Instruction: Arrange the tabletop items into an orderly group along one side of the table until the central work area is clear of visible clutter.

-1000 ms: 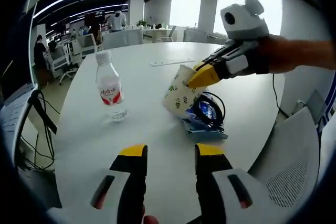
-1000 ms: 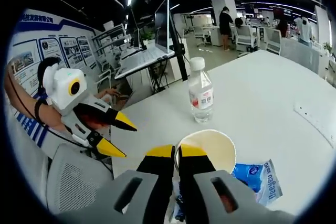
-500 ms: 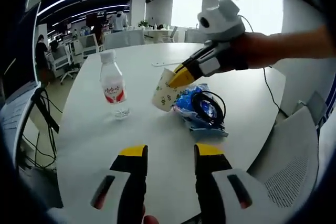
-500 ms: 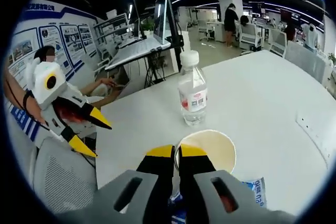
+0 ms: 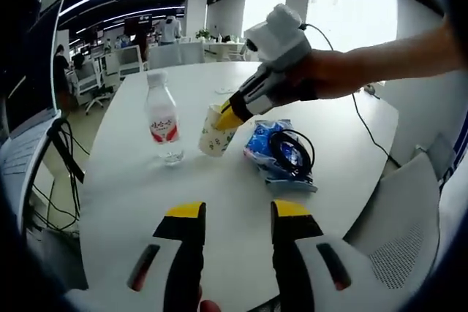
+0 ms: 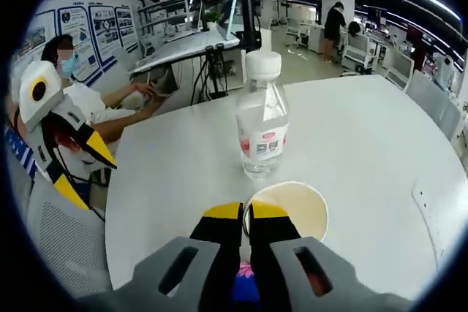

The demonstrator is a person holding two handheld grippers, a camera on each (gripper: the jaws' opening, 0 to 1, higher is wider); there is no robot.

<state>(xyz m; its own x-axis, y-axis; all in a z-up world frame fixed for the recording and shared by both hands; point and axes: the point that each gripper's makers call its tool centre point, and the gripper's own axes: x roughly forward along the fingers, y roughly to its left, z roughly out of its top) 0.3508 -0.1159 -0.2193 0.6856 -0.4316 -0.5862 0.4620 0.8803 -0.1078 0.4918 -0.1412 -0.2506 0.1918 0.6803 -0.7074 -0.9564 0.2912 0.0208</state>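
in the left gripper view my left gripper (image 5: 238, 211) hovers low over the near edge of the white table (image 5: 146, 195), its two yellow-tipped jaws spread apart with bare tabletop between them and nothing held. further out on the table stands a clear water bottle (image 5: 163, 118) with a white cap and a red-and-white label, upright. just to its right is the paper cup (image 5: 216, 133), white with small green marks, tilted with its mouth toward my right gripper (image 5: 229, 117), whose yellow tips are clamped on the cup's rim. whether the cup's base touches the table i cannot tell. right of the cup lies a blue plastic packet (image 5: 267, 144) with a coil of black cable (image 5: 295, 153) resting on top of it. a hand (image 5: 333, 72) grips the right gripper's body, and a grey mesh chair (image 5: 402, 217) sits at the table's right edge.

in the right gripper view my right gripper (image 6: 245, 213) has its jaws drawn nearly together, pinching the near rim of the cup (image 6: 292, 206), whose pale open mouth faces up. the bottle (image 6: 262, 120) stands just beyond the cup, close but apart from it as far as i can see. a bit of blue packet (image 6: 247, 286) peeks between the jaws below. my left gripper (image 6: 77, 164) shows at the left edge, jaws open. behind it a person (image 6: 91, 104) sits at a desk (image 6: 183, 45).
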